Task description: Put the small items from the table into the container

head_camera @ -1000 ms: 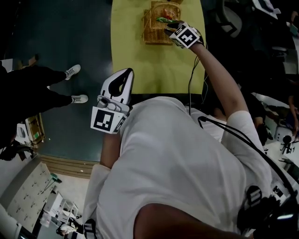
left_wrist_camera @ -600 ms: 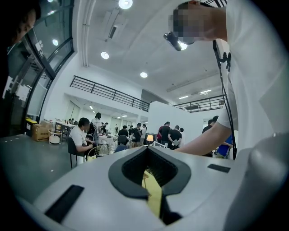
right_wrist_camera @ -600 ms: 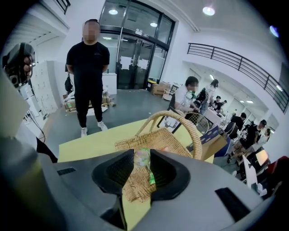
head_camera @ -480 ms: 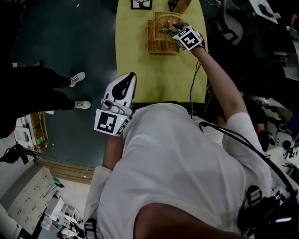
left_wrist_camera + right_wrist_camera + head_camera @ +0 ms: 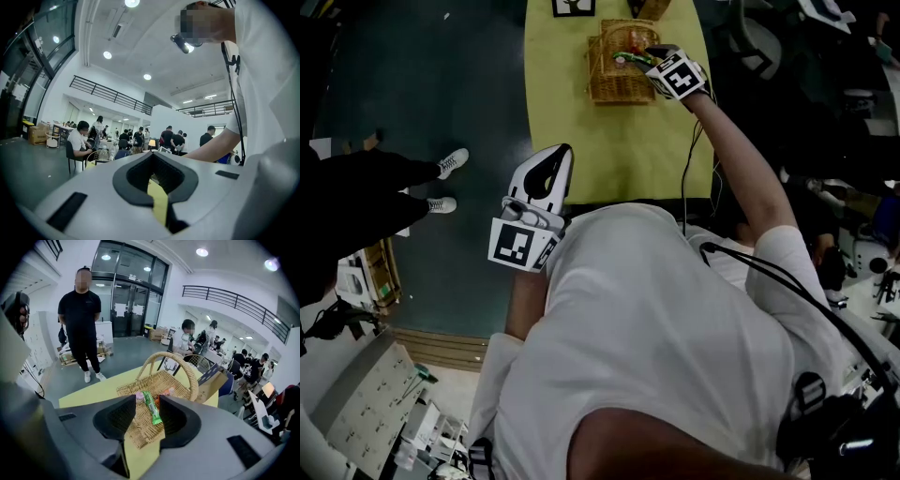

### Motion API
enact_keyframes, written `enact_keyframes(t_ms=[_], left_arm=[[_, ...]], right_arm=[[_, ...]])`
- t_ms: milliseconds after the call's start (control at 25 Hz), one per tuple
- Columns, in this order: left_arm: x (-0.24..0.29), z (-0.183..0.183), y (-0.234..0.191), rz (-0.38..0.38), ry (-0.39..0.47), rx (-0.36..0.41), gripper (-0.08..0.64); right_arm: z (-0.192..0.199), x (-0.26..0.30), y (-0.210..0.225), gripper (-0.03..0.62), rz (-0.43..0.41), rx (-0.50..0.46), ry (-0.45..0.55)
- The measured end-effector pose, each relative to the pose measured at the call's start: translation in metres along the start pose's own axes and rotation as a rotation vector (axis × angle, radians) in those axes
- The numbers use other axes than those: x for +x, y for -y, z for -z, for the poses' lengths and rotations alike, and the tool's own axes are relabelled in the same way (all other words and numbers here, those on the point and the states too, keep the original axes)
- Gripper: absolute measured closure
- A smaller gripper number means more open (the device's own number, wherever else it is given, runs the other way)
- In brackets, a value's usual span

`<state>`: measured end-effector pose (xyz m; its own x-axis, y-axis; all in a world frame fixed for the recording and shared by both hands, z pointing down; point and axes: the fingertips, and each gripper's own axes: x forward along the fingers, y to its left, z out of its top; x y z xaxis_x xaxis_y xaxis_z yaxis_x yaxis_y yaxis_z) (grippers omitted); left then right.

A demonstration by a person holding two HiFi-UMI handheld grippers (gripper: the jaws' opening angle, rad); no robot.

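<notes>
- Two jaws on the right gripper (image 5: pixel 145 420) are spreading right now, wider than a second ago, and nothing's pinched between them.
- Back then the green packet (image 5: pixel 151 408) looked to be riding at the jaw tips. Now it's lying loose in the basket (image 5: pixel 127 389), so we'd call that item delivered.
- Looking along the jaws, the packet sits just past the tips, in line with the gap, lengthwise on the wicker floor.
- Further in we see a pink bit (image 5: pixel 139 397) and an orange bit (image 5: pixel 167 392) beside it, all under the handle (image 5: pixel 165 354).
- The basket stands on the yellow table (image 5: pixel 89 390), with the gripper tilted down over its near edge.
- Our left gripper (image 5: pixel 154 159) is out of it: jaws together, empty, pointing level, well apart from the basket.
- Next, we'd guess, pull the right one back and hunt for leftovers. From here we can't tell if any small items remain.
</notes>
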<state>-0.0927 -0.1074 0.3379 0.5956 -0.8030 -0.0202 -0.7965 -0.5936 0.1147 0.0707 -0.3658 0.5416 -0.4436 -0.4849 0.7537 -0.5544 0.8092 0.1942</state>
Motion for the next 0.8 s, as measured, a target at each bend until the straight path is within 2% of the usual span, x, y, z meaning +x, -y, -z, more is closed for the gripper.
enact_keyframes(t_ms=[360,480,640,800], left_arm=[[-0.006,-0.008,0.002,0.091,0.021,-0.002,0.552],[-0.007,-0.010,0.000,0.128,0.025,-0.004,0.552],[-0.008,-0.009,-0.005,0.171,0.023,-0.007,0.552],[-0.010,0.000,-0.014,0.218,0.003,-0.020,0.552]], right_arm=[[-0.010,-0.054,-0.011,0.433,0.056,0.047,0.042],[-0.012,-0.072,-0.014,0.481,0.083,0.059,0.066],[-0.016,-0.100,-0.023,0.499,0.122,0.084,0.105],[-0.017,-0.139,-0.039,0.538,0.171,0.175,0.184]])
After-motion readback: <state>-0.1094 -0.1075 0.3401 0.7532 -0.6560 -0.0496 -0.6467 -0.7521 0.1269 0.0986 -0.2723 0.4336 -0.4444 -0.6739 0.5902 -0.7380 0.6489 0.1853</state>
